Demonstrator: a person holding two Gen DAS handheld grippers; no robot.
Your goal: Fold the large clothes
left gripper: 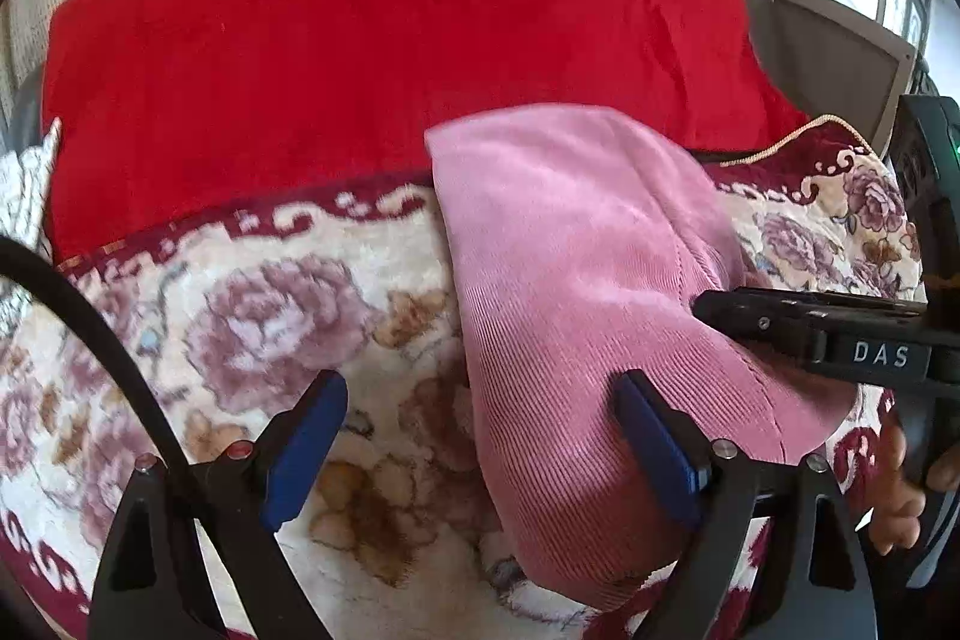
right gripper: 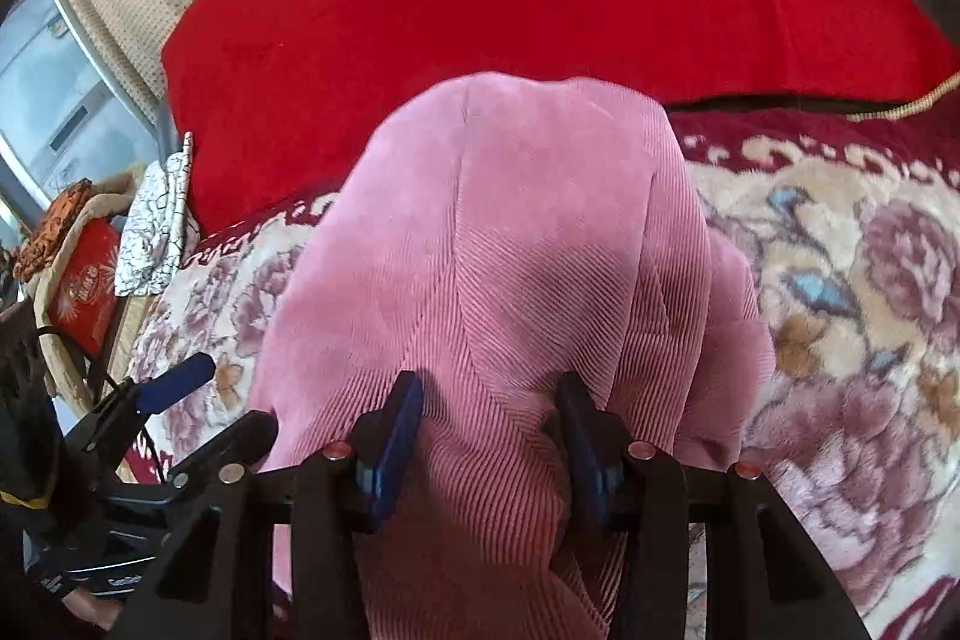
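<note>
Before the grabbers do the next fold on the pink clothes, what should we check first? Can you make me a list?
1. Right gripper has hold of the pink garment: ok, the cloth is bunched between its blue pads.
2. Left gripper is ready to grab: ok, its jaws stand wide with nothing pinched; one pad only lies against the pink cloth.
3. The two grippers stay out of each other's way: ok, they are close but apart.
4. Garment lies flat on the floral blanket: not ok, it is humped up and creased.
5. Red cushion stays off the garment: ok, it sits behind it.
6. Where the garment's near edge is: cannot tell, it is hidden under the grippers.
</note>
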